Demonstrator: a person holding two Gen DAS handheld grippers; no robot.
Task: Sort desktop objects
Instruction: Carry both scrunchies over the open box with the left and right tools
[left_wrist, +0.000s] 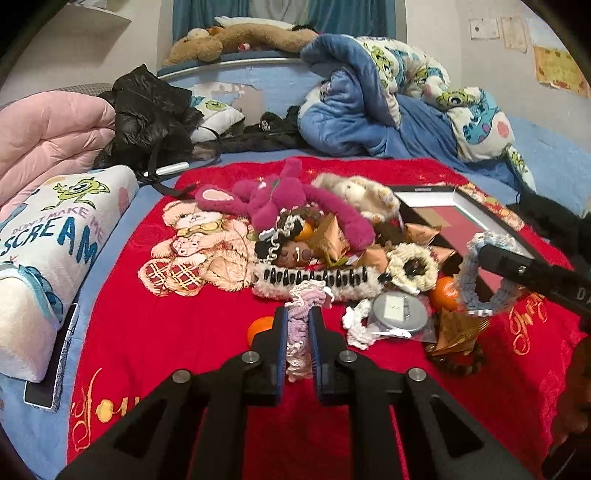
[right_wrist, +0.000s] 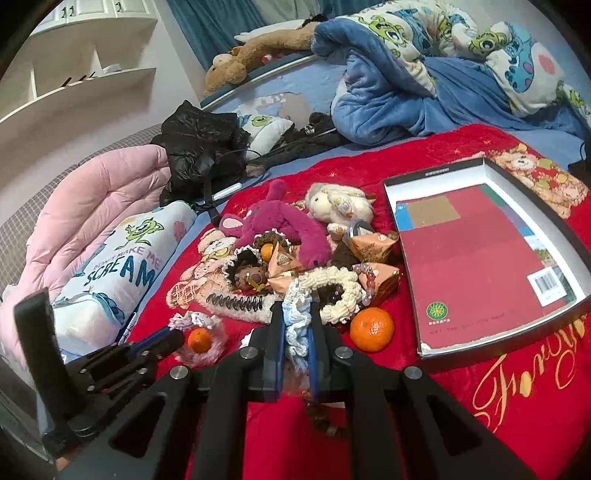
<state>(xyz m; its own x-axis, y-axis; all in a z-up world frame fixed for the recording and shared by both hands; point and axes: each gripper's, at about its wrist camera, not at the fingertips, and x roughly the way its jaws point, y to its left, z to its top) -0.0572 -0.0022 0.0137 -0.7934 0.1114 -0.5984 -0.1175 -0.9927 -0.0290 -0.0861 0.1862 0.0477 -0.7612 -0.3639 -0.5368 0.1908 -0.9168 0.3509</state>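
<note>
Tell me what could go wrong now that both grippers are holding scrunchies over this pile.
1. The pink scrunchie is pinched at one edge by the left gripper, and its loop hangs loose around a tangerine, so it might drag the fruit or slip out.
2. The blue scrunchie dangles from the right gripper just above the cream scrunchie and could snag it.
3. The grippers are close together and may collide.

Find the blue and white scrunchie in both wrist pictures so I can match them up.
Left wrist view: blue and white scrunchie at right, hanging from the right gripper's tip.
Right wrist view: bottom centre, pinched between that gripper's jaws.
Shared landmark: the magenta plush toy in the pile behind it.
</note>
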